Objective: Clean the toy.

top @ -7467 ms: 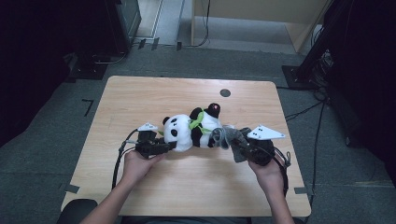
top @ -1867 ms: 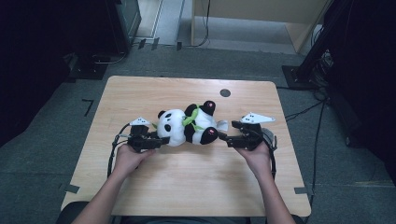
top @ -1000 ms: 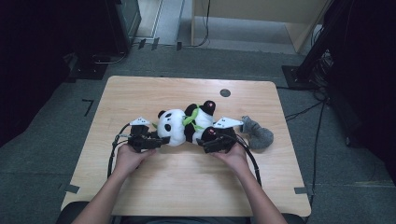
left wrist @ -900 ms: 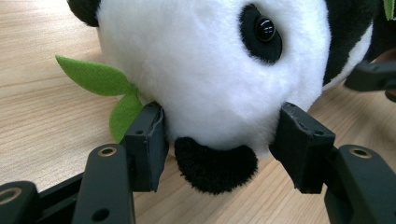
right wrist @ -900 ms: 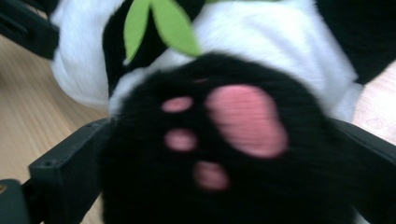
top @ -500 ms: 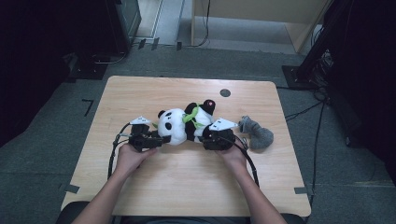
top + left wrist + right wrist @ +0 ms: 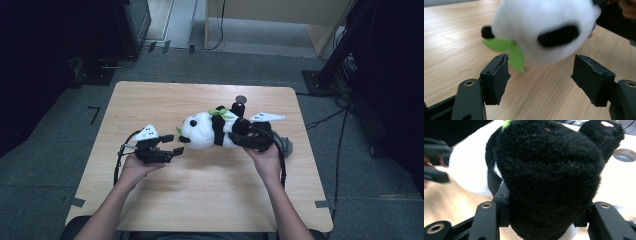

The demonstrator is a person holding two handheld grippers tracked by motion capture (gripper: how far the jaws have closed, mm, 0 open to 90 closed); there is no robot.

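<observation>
A black-and-white panda plush (image 7: 207, 131) with green leaves lies lengthwise, lifted a little above the wooden table (image 7: 200, 190). My right gripper (image 7: 239, 138) is shut on its black leg (image 7: 549, 175); the jaws have just been closing on that leg. My left gripper (image 7: 176, 150) stands open just left of the head. Its jaws have just been opening and nothing is between them. In the left gripper view the white head (image 7: 541, 30) and a green leaf (image 7: 510, 50) hang blurred just ahead of the left gripper (image 7: 540, 77). The other black foot (image 7: 602, 135) sticks up behind.
A grey cloth item (image 7: 286, 145) lies on the table behind my right hand. A small round grommet (image 7: 241, 98) sits in the tabletop near the far edge. Cables trail from both grippers. Dark stands and furniture surround the table.
The left gripper has let go of the panda's head and opened. The right gripper has closed on the leg and moved up and right, taking the panda with it.
</observation>
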